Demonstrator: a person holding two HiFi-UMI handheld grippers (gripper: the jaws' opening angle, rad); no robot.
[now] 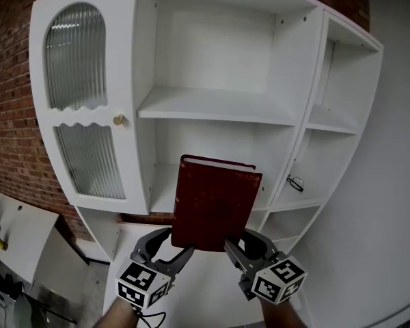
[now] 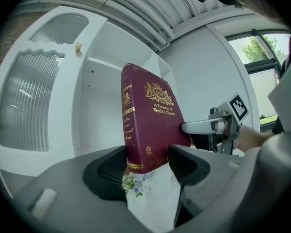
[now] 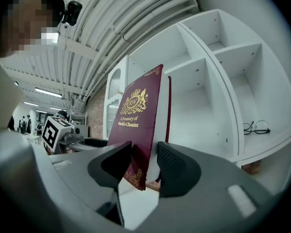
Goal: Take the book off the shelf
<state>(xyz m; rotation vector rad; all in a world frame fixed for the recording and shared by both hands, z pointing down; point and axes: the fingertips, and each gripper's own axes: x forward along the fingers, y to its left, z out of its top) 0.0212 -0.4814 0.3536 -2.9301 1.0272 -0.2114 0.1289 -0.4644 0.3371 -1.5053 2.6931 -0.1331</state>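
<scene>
A dark red hardcover book (image 1: 215, 210) with gold lettering stands upright in the air, in front of the white shelf unit (image 1: 219, 108) and clear of its boards. My left gripper (image 1: 181, 255) is shut on the book's lower left corner and my right gripper (image 1: 236, 251) is shut on its lower right corner. In the left gripper view the book (image 2: 148, 115) rises from between that gripper (image 2: 148, 166)'s dark pads, spine toward the camera, and the right gripper (image 2: 218, 127) shows beyond it. In the right gripper view the book's front cover (image 3: 138, 125) sits between that gripper (image 3: 144, 166)'s pads.
The shelf's open compartments hold only a pair of glasses (image 1: 295, 182) on a right-hand board. A cabinet door with ribbed glass (image 1: 82, 108) and a small knob (image 1: 118, 119) closes the left side. A brick wall (image 1: 7, 115) lies behind, and a white table (image 1: 20, 234) at lower left.
</scene>
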